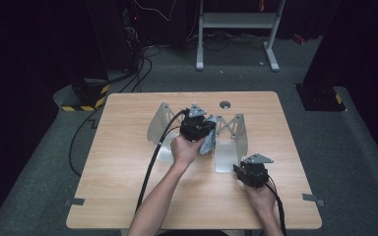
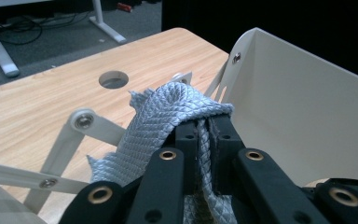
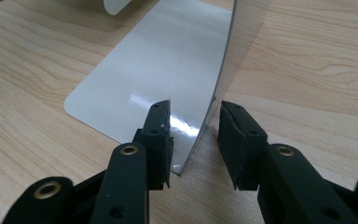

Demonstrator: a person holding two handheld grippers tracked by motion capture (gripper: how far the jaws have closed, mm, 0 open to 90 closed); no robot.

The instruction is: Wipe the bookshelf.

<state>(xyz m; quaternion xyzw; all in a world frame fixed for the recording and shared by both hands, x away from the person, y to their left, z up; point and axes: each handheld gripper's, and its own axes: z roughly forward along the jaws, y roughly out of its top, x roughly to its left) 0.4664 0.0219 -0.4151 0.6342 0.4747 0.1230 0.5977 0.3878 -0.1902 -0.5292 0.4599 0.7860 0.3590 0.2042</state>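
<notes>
- Centrally on the table, toward its far edge, a white folding board with hinged struts is set; its side panels stand raised and its flat panels rest on the wood.
- A grey quilted cloth is held by the left gripper, whose jaws are closed on a fold of it; in the left gripper view the fabric is seen draped over the jaw tips, above the hinged struts and just beside the raised right panel.
- The right gripper is placed at the near right edge of the board; its jaws stand apart, one on each side of the thin upright panel, and no contact is seen.
- The flat panel beside that edge lies bare; nothing is carried on it.
- The work is judged to be at an early-to-middle stage: the cloth is picked up but not yet spread on the board, and no fold is seen made.
- What remains, by judgement: the cloth is to be laid flat across the panels, and the panels flipped in turn.
</notes>
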